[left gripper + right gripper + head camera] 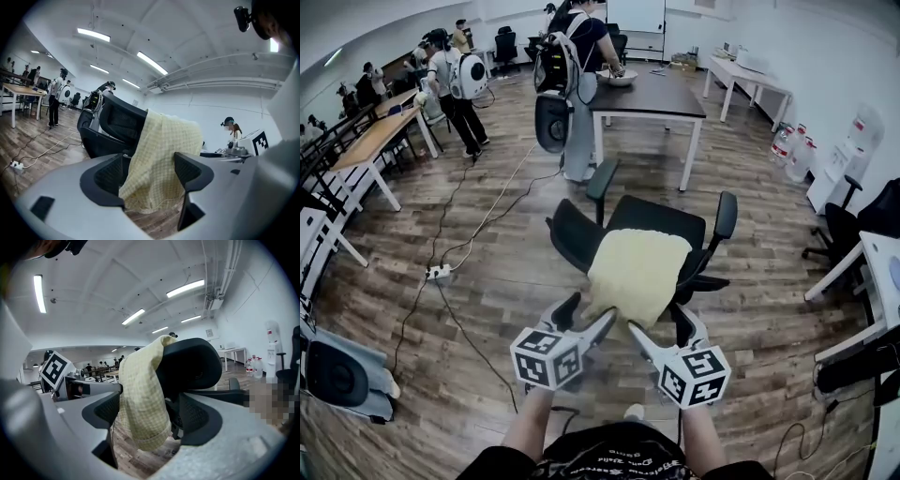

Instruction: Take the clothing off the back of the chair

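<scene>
1. Floor: wood planks [487,281] cover the whole room. A white power strip [439,272] lies on them to the left of the chair, with a cable running from it.

2. Tables: a dark table [652,98] stands beyond the chair. A person [572,56] wearing a backpack stands at its left end.

3. Chair: a black office chair [572,234] stands on the floor directly ahead, with its back toward the grippers. Both armrests are visible.

4. Clothing: a pale yellow checked garment [636,272] is draped over the top of the chair back and hangs down the side facing the grippers. It is still on the chair.

5. Left gripper [589,311]: located just beside the lower left edge of the garment. The jaws stand wide apart. In the left gripper view the cloth hangs in the gap between them, and the pads do not clamp it.

6. Right gripper [658,323]: located just beside the lower right edge of the garment. The jaws stand wide apart. In the right gripper view the cloth and the edge of the chair back appear between them, and nothing is clamped.

7. Marker cubes: one cube [547,358] sits on the left gripper and one [694,377] on the right.
</scene>
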A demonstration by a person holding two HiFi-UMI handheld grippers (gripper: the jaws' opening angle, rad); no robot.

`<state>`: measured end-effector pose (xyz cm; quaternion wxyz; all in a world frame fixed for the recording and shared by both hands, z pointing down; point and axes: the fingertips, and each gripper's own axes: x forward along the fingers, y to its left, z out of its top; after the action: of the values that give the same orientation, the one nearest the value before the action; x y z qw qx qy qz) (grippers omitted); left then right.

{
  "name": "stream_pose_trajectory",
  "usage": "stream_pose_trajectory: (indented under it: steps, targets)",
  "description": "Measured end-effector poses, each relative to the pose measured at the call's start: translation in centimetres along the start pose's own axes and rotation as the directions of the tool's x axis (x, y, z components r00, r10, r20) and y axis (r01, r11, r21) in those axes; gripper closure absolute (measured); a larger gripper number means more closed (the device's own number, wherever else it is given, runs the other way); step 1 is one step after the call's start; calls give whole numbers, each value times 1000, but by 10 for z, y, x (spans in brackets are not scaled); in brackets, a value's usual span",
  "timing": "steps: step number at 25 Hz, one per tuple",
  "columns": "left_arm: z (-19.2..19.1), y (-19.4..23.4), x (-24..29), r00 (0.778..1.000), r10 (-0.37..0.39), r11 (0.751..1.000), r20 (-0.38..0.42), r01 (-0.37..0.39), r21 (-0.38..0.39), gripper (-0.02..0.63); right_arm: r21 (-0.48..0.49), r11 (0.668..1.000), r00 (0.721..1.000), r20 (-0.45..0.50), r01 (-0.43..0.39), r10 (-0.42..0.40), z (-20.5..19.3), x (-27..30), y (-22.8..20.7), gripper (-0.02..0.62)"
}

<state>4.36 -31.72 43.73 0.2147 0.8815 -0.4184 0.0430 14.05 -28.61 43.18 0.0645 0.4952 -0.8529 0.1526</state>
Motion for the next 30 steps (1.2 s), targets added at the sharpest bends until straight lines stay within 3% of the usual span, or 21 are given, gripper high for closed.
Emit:
stream_pose_trajectory:
  steps: [7,10,12,14,17,23,27,30]
  targets:
    - [-1,0,18,999,-43,999,-28,42,-31,278,-32,997,997,-31,-69,68,6,18,1,212]
    - [0,-2,22,997,-68,998,-36,68,-9,278,-53,992,993,-48,-113,110,7,23,6,225]
    - [1,-5,24,993,-109,994,-42,108,-17,279,-77,989,991,-60,-123,119,6,24,8,352]
    - [1,-6,24,989,-141,990,-39,140,-25,279,-85,989,991,-58,-123,119,6,25,8,383]
    - [7,-7,24,989,-147,989,-27,148,22,282,-79,988,991,-52,-130,126,8,27,8,435]
    - [6,-17,22,986,-167,985,-11,167,51,392,-93,985,989,-57,-144,139,5,27,16,500]
    - [3,-23,22,984,-177,979,-27,178,94,510,-148,978,987,-82,-148,137,3,31,21,545]
    - [4,-26,23,985,-168,980,-39,171,106,548,-120,982,988,-77,-146,137,5,31,21,565]
